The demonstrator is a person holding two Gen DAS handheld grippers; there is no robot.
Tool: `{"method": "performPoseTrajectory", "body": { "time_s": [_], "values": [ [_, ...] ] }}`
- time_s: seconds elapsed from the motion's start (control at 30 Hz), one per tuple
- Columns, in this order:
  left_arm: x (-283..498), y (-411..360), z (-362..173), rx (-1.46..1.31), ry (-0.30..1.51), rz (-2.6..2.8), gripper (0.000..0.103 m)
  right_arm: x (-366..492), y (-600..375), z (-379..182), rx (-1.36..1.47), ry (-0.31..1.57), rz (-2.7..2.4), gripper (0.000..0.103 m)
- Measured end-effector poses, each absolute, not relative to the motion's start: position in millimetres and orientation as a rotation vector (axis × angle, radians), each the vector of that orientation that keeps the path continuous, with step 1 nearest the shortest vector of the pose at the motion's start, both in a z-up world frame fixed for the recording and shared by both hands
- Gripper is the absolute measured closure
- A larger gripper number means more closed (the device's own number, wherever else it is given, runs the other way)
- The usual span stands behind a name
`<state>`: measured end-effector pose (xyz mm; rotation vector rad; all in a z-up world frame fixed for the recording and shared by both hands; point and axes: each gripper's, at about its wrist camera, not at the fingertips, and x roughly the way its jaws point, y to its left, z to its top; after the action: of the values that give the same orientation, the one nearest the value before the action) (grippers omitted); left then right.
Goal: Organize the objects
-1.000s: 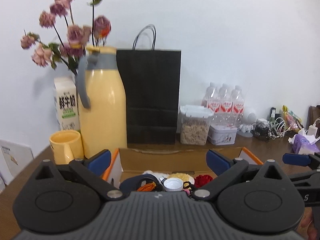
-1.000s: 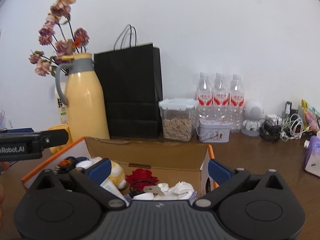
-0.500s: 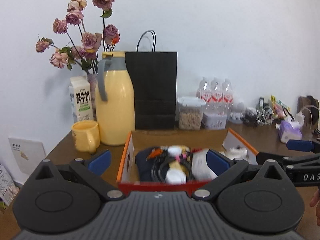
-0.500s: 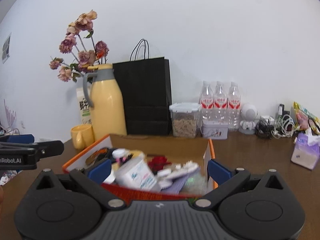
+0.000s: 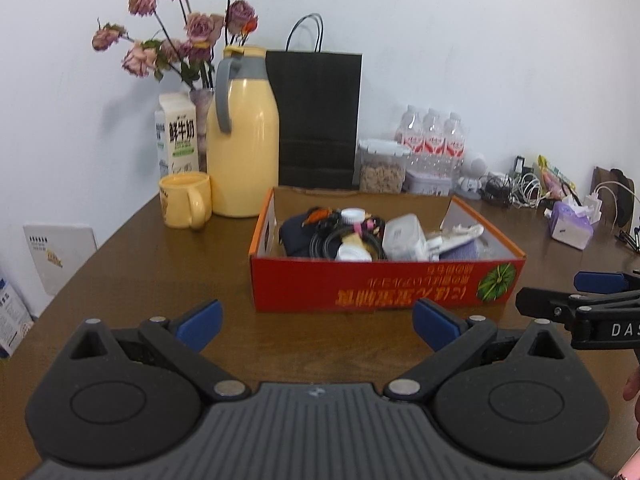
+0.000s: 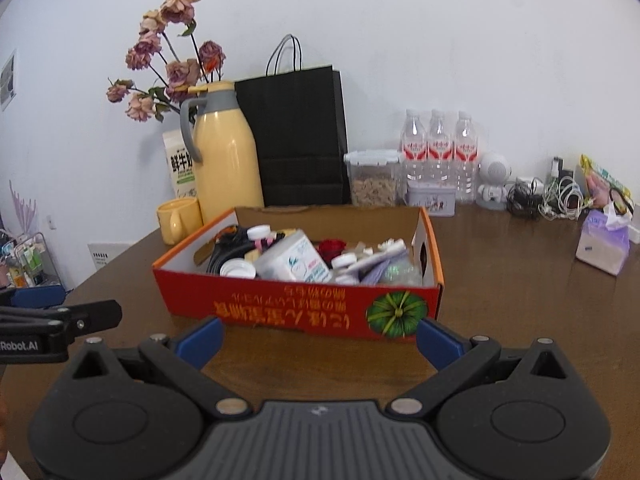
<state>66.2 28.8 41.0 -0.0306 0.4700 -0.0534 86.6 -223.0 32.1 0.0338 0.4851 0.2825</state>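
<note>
Brown wooden table [image 5: 120,280] against a white wall, cluttered along the far edge: yellow thermos jug [image 5: 242,140] at 11 o'clock, black paper bag [image 5: 316,120] at 12, water bottles [image 5: 432,136] at 1.

Change over the last second:
- Both cameras pulled back and raised. One second ago, pads level with the box rim and the contents filling the lower view; now, the whole red cardboard box [image 5: 384,286] seen from outside, clear of both grippers.
- Box itself unmoved relative to jug and bag.

Present state:
- Left gripper [image 5: 316,322]: spread wide, nothing between the blue pads.
- Right gripper [image 6: 320,338]: likewise spread, empty; box front wall at 12 o'clock just beyond the pads.
- Loose items (black cable coil [image 5: 340,240], white bottle caps, white packet [image 6: 294,262], red fabric flower [image 6: 332,247]) heaped inside the box, none visible on the table directly around it.

Meaning for the task, as a judgement: retreat with empty pads fits either a completed deposit into the box or a stand-off before picking from it. Not settled by these views.
</note>
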Motion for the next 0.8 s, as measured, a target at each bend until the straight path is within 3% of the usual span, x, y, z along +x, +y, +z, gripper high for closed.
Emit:
{"method": "performPoseTrajectory", "body": {
  "time_s": [0.8],
  "values": [
    [65.2,26.3,33.8,-0.03,0.499,-0.053,0.0,86.7,-222.4,26.9,0.033,0.515,0.278,0.0]
  ]
}}
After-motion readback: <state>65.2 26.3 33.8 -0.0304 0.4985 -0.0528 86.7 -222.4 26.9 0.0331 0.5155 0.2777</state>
